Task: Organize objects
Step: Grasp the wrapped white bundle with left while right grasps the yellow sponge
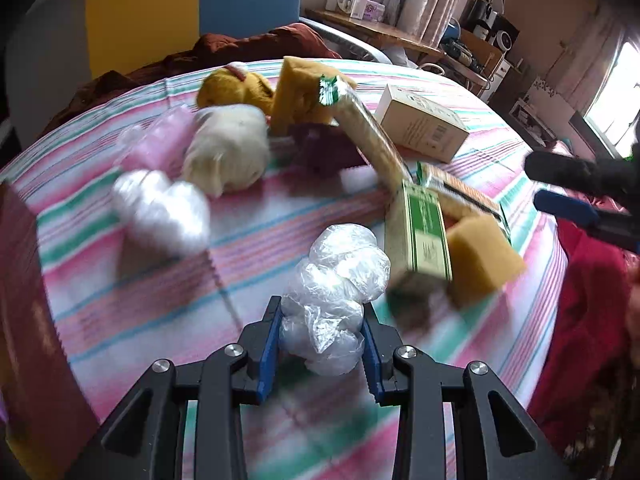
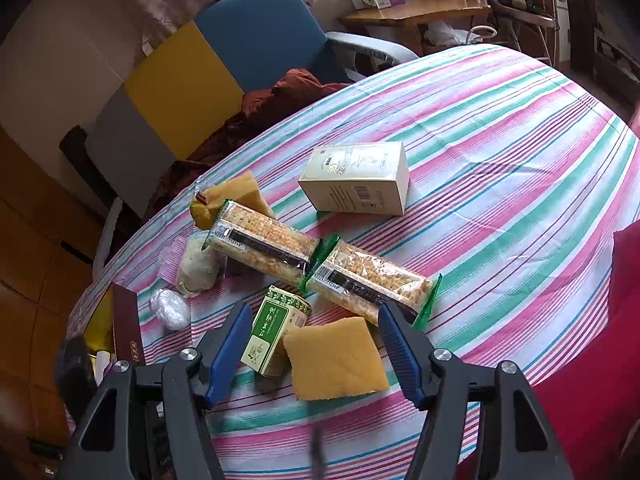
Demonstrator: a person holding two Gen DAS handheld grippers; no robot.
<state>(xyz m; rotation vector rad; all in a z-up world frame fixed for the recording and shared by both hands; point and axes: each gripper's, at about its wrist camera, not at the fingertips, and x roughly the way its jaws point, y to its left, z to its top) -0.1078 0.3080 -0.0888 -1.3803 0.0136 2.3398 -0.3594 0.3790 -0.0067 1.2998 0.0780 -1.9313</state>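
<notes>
My left gripper (image 1: 322, 313) is shut on a crumpled clear plastic bag bundle (image 1: 336, 272), with its blue pads pressing both sides just above the striped tablecloth (image 1: 256, 240). My right gripper (image 2: 314, 314) stands open over a yellow sponge (image 2: 336, 358) and a green-and-white box (image 2: 272, 332); its pads touch neither. Behind them lie two cracker packs (image 2: 260, 244) (image 2: 372, 280) and a white carton (image 2: 356, 184). The right gripper (image 1: 560, 192) also shows at the right edge of the left wrist view.
A second plastic bundle (image 1: 160, 208), a white plush (image 1: 228, 152), a yellow plush (image 1: 236, 88), another sponge (image 1: 300, 92) and a pink packet (image 1: 164, 140) crowd the table's far left. A maroon box (image 2: 126, 328) lies by the near left edge. A blue-and-yellow chair (image 2: 224, 52) stands behind.
</notes>
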